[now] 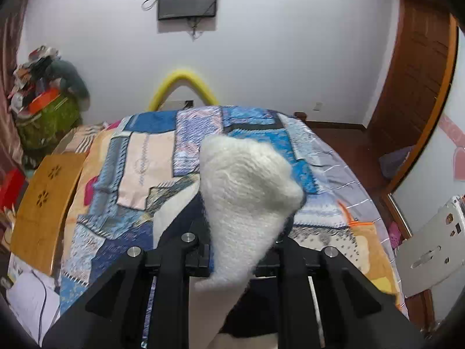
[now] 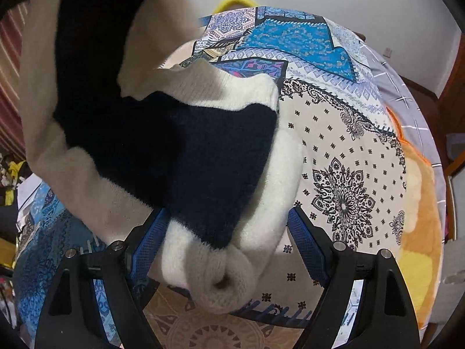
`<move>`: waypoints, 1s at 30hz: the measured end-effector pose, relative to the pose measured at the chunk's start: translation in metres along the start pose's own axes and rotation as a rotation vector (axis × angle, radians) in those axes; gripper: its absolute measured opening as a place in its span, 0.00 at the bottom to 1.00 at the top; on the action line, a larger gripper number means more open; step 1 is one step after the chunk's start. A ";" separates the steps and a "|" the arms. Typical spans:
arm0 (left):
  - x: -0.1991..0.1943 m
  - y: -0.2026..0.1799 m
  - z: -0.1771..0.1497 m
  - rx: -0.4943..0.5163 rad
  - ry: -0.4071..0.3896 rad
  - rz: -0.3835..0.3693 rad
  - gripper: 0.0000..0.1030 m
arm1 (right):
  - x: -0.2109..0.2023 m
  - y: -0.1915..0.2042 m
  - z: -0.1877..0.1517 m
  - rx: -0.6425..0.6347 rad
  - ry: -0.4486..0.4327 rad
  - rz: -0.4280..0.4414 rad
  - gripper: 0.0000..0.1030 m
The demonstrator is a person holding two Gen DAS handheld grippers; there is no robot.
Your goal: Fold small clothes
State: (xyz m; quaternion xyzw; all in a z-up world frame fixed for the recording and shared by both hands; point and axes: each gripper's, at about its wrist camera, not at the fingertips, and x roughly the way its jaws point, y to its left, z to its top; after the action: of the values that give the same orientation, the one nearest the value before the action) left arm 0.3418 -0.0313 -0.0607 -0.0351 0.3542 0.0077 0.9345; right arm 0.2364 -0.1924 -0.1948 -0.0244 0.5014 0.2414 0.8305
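Note:
A small fuzzy knit garment in white and navy (image 2: pixel 203 157) lies bunched on the patchwork bedspread (image 2: pixel 343 151). In the left wrist view my left gripper (image 1: pixel 241 250) is shut on a white part of the garment (image 1: pixel 247 192), which stands up in front of the camera and hides the fingertips. In the right wrist view my right gripper (image 2: pixel 229 250) is open, its blue pads (image 2: pixel 305 247) on either side of a rolled white cuff (image 2: pixel 223 282), not pinching it. Part of the garment hangs raised at the upper left.
The bed (image 1: pixel 139 157) fills both views. A wooden board (image 1: pixel 43 203) lies at its left edge. A heap of clutter (image 1: pixel 43 87) sits at the far left by the wall. A wooden door (image 1: pixel 415 87) and a white stand (image 1: pixel 436 247) are at the right.

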 end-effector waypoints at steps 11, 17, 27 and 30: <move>0.020 -0.043 -0.036 0.153 0.061 -0.001 0.16 | -0.004 -0.004 -0.001 0.010 -0.008 0.026 0.79; 0.021 -0.037 -0.071 0.219 0.152 -0.023 0.17 | -0.008 -0.004 -0.002 0.009 -0.019 0.020 0.79; 0.016 -0.027 -0.101 0.215 0.245 -0.074 0.19 | -0.022 0.000 -0.004 0.003 -0.030 -0.011 0.79; 0.012 -0.026 -0.105 0.218 0.262 -0.086 0.27 | -0.030 -0.001 -0.004 0.006 -0.041 -0.025 0.79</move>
State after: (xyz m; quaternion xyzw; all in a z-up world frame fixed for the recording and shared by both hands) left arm 0.2823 -0.0650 -0.1450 0.0505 0.4697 -0.0752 0.8782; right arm 0.2226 -0.2062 -0.1712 -0.0233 0.4845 0.2300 0.8437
